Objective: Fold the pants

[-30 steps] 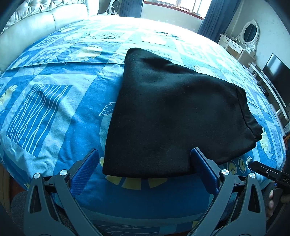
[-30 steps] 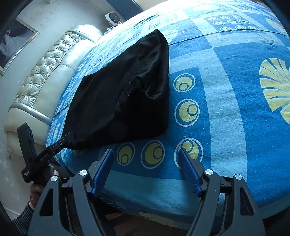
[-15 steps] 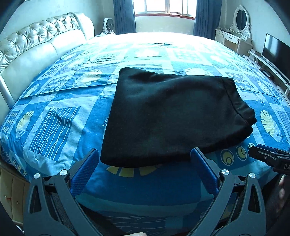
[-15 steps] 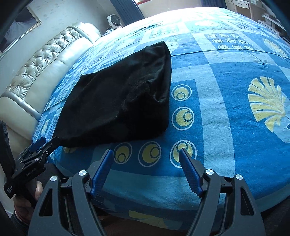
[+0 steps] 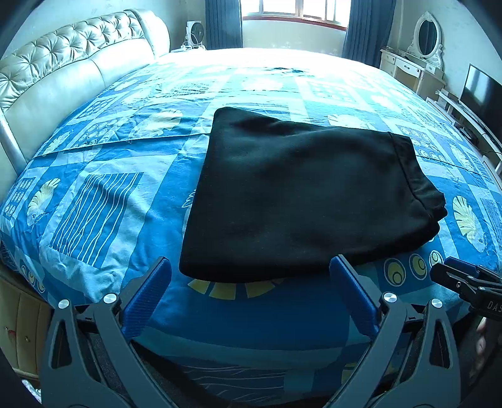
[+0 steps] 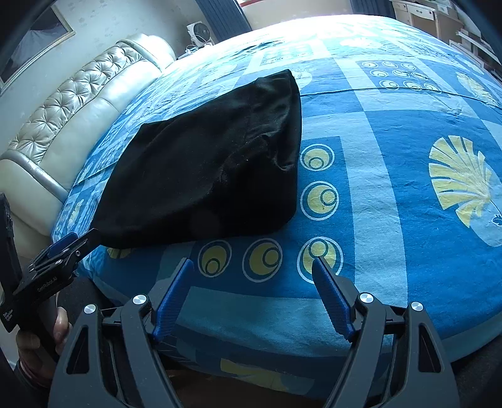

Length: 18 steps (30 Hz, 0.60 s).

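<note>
Lying folded, black pants [image 5: 301, 194] on bedspread [image 5: 103, 201] near headboard [image 5: 62, 81].

I see the black pants [image 5: 301, 194] folded into a thick, roughly rectangular bundle, lying flat on the blue patterned bed [image 5: 103, 201] near its front edge, layered ends stacked at the right.

Bed [image 5: 103, 194] under a blue patterned cover with yellow shell and ring motifs; tufted cream headboard [image 5: 62, 78] along its left side. Far end: window [image 5: 295, 9] with dark curtains [image 5: 222, 22], small fan [image 5: 196, 33]; right side: mirrored vanity [image 5: 414, 62], dark television [image 5: 480, 91].
</note>
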{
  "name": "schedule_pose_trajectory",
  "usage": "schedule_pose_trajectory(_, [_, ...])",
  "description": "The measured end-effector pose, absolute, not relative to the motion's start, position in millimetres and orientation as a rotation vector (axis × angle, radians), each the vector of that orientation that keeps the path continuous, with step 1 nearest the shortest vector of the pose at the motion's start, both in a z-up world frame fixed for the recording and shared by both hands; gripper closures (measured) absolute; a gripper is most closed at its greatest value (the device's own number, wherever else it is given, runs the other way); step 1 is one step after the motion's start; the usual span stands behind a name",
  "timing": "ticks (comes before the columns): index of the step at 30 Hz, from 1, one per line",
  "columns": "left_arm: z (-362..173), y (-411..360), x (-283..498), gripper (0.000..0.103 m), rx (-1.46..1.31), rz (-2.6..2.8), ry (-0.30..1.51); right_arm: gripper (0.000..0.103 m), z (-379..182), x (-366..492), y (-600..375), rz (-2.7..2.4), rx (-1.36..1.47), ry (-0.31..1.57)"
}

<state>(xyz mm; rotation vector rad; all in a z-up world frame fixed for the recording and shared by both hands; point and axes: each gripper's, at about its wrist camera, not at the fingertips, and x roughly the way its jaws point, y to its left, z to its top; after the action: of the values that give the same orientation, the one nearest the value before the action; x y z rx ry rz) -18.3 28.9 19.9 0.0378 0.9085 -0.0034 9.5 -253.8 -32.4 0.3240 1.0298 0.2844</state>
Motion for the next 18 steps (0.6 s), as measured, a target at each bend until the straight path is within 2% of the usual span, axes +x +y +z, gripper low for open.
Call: schedule_pose_trajectory(18, [20.3,27.7,-18.9,0.002,0.034,0.000,0.919,0.026,-32.4,9.1,-250.2,0.292,0.317,1.040])
